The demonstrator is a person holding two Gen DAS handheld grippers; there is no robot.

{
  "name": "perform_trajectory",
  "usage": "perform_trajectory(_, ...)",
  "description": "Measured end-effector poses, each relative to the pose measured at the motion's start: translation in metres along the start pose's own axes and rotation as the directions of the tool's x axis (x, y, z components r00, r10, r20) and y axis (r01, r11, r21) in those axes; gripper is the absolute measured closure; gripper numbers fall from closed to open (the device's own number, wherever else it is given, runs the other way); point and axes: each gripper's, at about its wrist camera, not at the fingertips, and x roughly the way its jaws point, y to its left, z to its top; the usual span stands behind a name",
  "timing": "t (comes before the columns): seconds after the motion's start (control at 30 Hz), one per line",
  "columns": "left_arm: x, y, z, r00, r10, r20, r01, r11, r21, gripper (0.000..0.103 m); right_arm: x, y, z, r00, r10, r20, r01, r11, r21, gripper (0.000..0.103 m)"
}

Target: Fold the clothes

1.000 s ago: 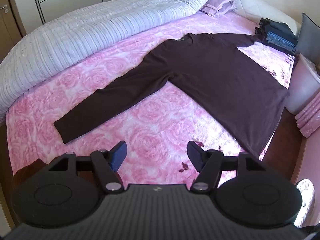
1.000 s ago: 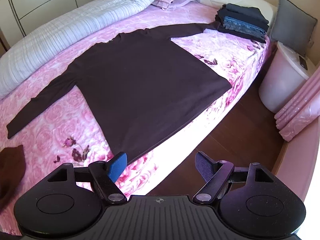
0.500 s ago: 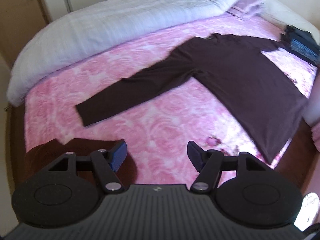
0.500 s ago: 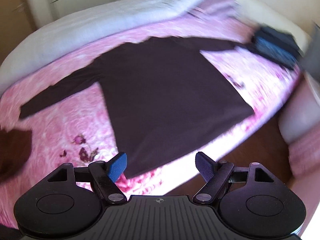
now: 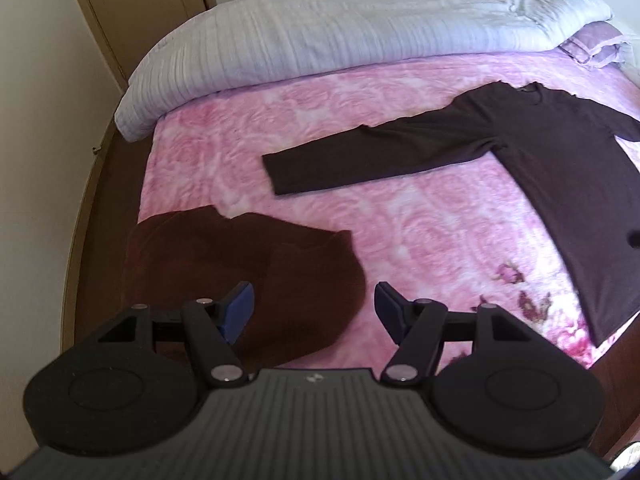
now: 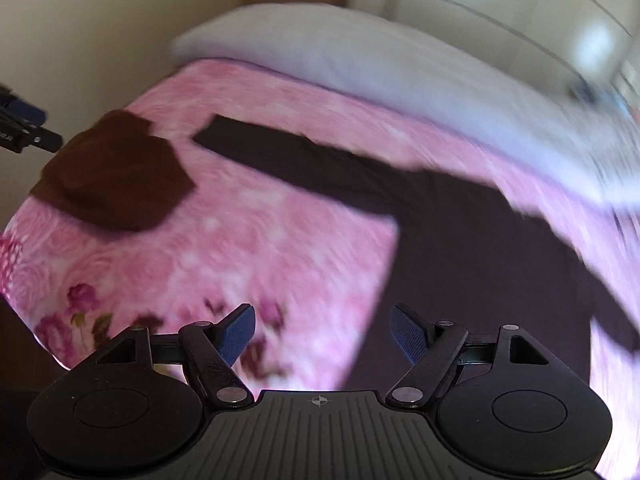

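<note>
Shirt (image 5: 568,168), dark and long-sleeved, is lying flat on the pink bedspread (image 5: 400,220), its body toward the right of the left wrist view and one sleeve (image 5: 360,160) stretching out leftward across the bed, so its long axis is running side to side ahead of both tongs. The sleeve's cuff is ending just beyond a crumpled brown garment (image 5: 248,264), which is sitting right ahead of the left tongs (image 5: 314,310). The left tongs seem the nearer to that cuff, while the right tongs (image 6: 322,330) are hovering over the bare bedspread beside the shirt's body. Both are standing open and are holding nothing; the right jaws have just been closing slightly, with nothing between them.

Compared with a second ago, both cameras are looking further toward the foot of the bed: the brown garment is now filling the left view's foreground, the folded stack of dark clothes has dropped out of sight, and the right view is blurring as it is swinging and rolling.
</note>
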Motion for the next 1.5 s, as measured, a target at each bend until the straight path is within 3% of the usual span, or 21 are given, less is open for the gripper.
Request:
perform_trajectory(0.13,0.031,0.014,0.013,1.0,0.007,0.028,-0.01,0.993,0.12,0.04,0.044,0.031,0.049,0.998,0.05,0.049,-0.042,0.988,-0.145,0.036)
perform_trajectory(0.27,0.066,0.025,0.031,0.996,-0.003,0.087,-0.024,0.951,0.308,0.04,0.095,0.059,0.094,0.993,0.096,0.063,-0.076,0.961,-0.265,0.049)
perform_trajectory(0.37,0.094,0.033,0.041,0.994,-0.022,0.108,-0.019,0.931,0.365,0.04,0.145,0.08,0.119,0.991,0.127,0.051,-0.103,0.937,-0.335,0.054)
perform_trajectory(0.5,0.123,0.054,0.048,0.993,-0.023,0.115,-0.015,0.949,0.314,0.04,0.227,0.108,0.15,0.986,0.164,0.038,-0.136,0.906,-0.401,0.055)
perform_trajectory(0.7,0.162,0.086,0.032,0.997,0.02,0.068,-0.029,0.992,0.126,0.04,0.332,0.15,0.174,0.983,0.181,0.028,-0.139,0.836,-0.53,0.055)
perform_trajectory(0.83,0.174,0.105,0.014,0.999,0.041,0.008,-0.041,0.999,0.014,0.04,0.378,0.176,0.178,0.989,0.142,0.044,-0.082,0.768,-0.636,0.056)
perform_trajectory(0.93,0.173,0.112,0.0,0.998,0.052,-0.029,-0.053,0.998,-0.041,0.04,0.396,0.184,0.181,0.994,0.096,0.057,-0.034,0.745,-0.667,0.061)
perform_trajectory(1.0,0.172,0.114,-0.007,0.998,0.049,-0.048,-0.053,0.996,-0.07,0.04,0.401,0.186,0.185,0.996,0.085,0.033,-0.042,0.748,-0.662,0.1)
perform_trajectory(1.1,0.17,0.113,-0.013,0.996,0.041,-0.075,-0.048,0.994,-0.097,0.04,0.4,0.183,0.195,0.995,0.101,-0.013,-0.087,0.775,-0.627,0.1)
perform_trajectory(1.27,0.165,0.091,-0.002,0.997,0.008,-0.083,-0.014,0.998,-0.066,0.04,0.345,0.155,0.213,0.964,0.248,0.098,-0.143,0.791,-0.595,0.101)
perform_trajectory(1.4,0.163,0.057,0.02,0.997,-0.03,-0.067,0.031,0.999,0.012,0.04,0.316,0.081,0.235,0.946,0.239,0.218,-0.137,0.906,-0.4,0.101)
perform_trajectory(1.5,0.161,0.025,0.045,0.998,-0.059,-0.028,0.061,0.995,0.083,0.04,0.266,-0.002,0.238,0.911,0.188,0.368,-0.123,0.973,-0.193,0.101)
